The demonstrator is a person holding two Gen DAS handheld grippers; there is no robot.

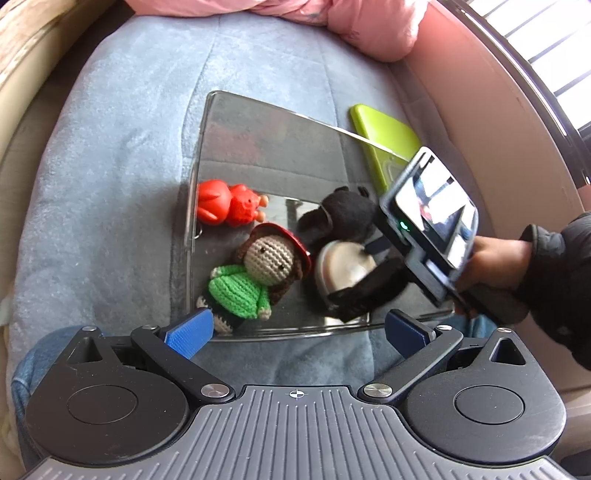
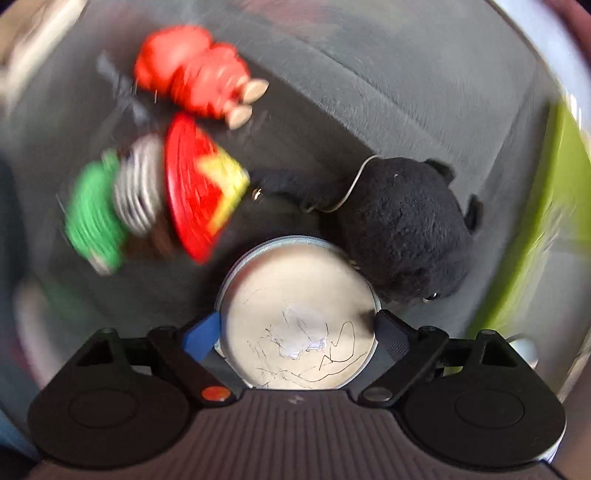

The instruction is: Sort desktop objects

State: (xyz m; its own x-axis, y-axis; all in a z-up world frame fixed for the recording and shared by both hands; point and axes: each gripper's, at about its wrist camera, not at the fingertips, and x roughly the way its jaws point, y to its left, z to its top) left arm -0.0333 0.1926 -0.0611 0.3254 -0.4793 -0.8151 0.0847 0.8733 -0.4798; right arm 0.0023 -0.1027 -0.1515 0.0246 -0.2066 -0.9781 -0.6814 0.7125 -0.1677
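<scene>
The right gripper (image 2: 297, 330) clamps the round tin (image 2: 299, 314) inside the clear box (image 1: 199, 155) on a blue-grey cushion (image 1: 110, 147) (left gripper (image 1: 297, 328) spread, empty), pink bedding (image 1: 351, 22) beyond.

crochet doll (image 2: 147, 192) smeared (perhaps motion), green lid (image 2: 546, 229) cropped

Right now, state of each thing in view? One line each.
clear box: open-topped, toys inside
round case: in the box, between the right gripper's fingers
right gripper: fingers at the case's sides, firm grip unclear
left gripper: open, empty, at the box's near edge
crochet doll: lying in the box
red figure: lying in the box
black plush: in the box beside the case
green lid: outside the box
</scene>
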